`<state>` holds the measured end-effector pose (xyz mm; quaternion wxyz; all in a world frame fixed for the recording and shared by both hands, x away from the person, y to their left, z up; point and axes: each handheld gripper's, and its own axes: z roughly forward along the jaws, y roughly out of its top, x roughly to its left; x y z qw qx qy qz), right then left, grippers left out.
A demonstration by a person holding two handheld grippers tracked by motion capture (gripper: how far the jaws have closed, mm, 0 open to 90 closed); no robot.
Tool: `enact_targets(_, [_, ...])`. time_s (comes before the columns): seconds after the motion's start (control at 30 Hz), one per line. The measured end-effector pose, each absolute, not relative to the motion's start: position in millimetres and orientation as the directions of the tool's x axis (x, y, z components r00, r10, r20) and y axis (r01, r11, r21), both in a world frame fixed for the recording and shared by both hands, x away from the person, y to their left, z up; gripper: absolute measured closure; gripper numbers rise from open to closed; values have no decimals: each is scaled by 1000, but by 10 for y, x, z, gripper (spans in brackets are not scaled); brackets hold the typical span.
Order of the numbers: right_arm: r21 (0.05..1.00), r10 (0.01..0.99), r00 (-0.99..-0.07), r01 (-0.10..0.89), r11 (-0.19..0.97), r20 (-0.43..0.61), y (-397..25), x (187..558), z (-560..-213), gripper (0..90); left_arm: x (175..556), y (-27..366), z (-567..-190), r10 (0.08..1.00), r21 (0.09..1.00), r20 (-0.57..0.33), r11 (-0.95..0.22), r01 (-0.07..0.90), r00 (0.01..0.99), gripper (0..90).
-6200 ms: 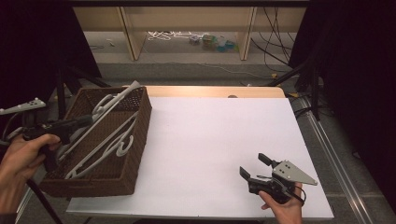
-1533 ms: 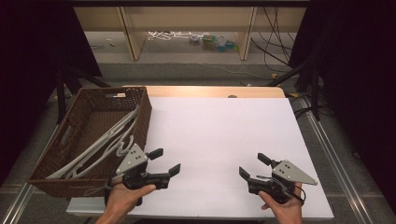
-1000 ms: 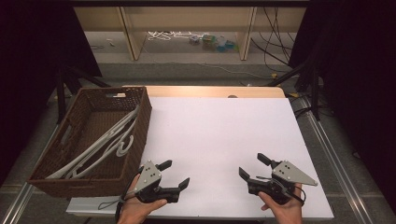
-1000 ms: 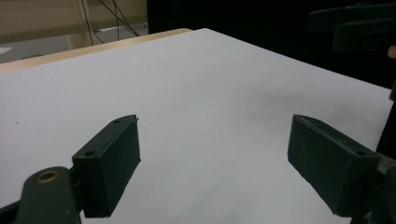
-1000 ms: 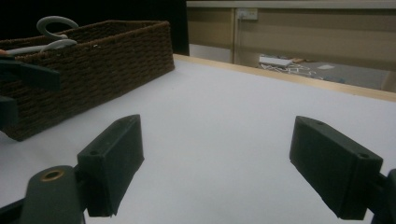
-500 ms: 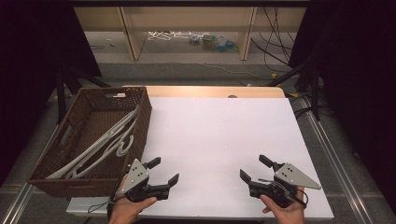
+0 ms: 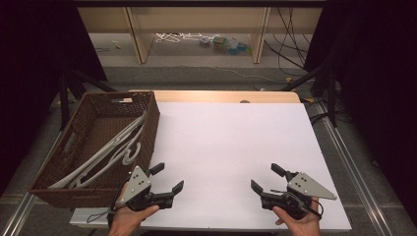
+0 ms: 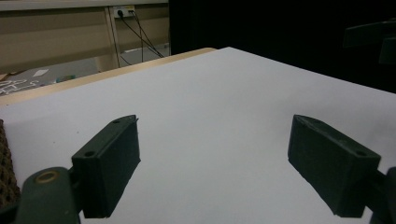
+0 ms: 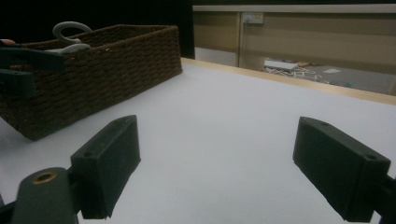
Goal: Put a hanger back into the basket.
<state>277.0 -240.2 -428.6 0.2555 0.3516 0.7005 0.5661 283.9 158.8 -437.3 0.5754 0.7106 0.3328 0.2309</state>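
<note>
Both grippers empty, parked at table's near edge; hangers sit in basket.
Left gripper (image 7: 167,179) and right gripper (image 7: 268,179) have jaws spread wide. White hangers (image 7: 115,150) lie in wicker basket (image 7: 152,115) at left edge; reach over its rim, pinch one bar, lift clear.
</note>
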Motion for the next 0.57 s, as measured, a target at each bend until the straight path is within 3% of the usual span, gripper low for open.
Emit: enact_targets(0.57, [974, 782, -622, 197, 115, 34, -2393, 2775, -4282, 157, 2862, 1626, -4367, 744, 970, -55, -118, 211, 666, 167])
